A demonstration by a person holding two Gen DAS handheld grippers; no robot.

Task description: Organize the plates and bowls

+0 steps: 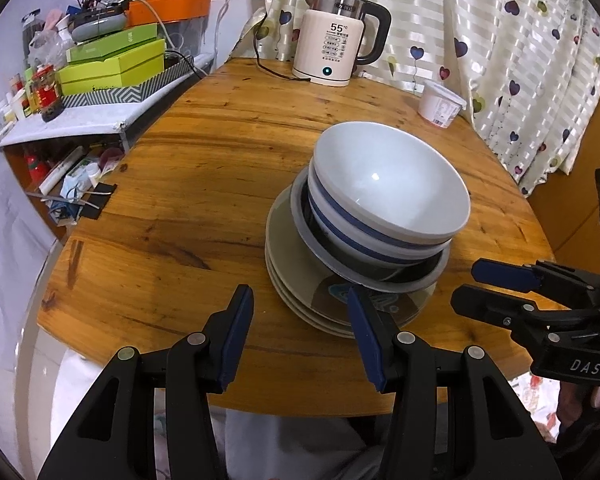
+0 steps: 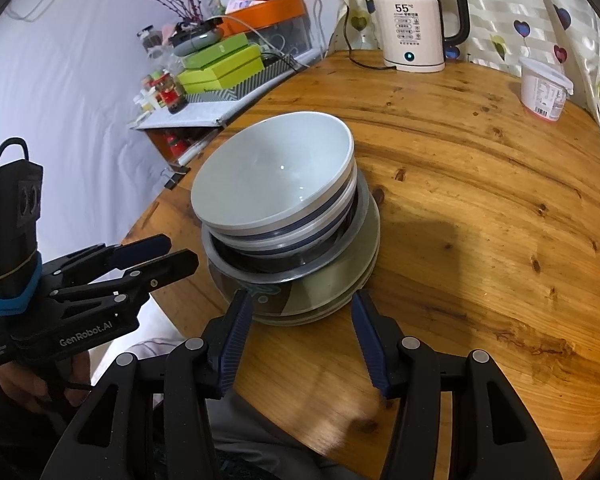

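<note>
One stack of crockery stands on the round wooden table (image 1: 200,160) (image 2: 480,200). Several flat greenish plates (image 1: 292,264) (image 2: 340,280) lie at the bottom, then a grey-rimmed dark bowl (image 1: 300,216) (image 2: 365,200). On top are two nested white bowls with blue stripes (image 1: 388,184) (image 2: 272,176). My left gripper (image 1: 298,292) (image 2: 182,250) hovers open at the stack's near left edge. My right gripper (image 2: 300,296) (image 1: 466,286) is open just in front of the plates on the other side. Neither holds anything.
A cream electric kettle (image 1: 332,52) (image 2: 414,20) with its cord stands at the table's far side, with a white lidded tub (image 1: 440,104) (image 2: 544,88) to its right. A cluttered shelf with green boxes (image 1: 112,64) (image 2: 220,64) borders the left. A heart-patterned curtain (image 1: 500,40) hangs behind.
</note>
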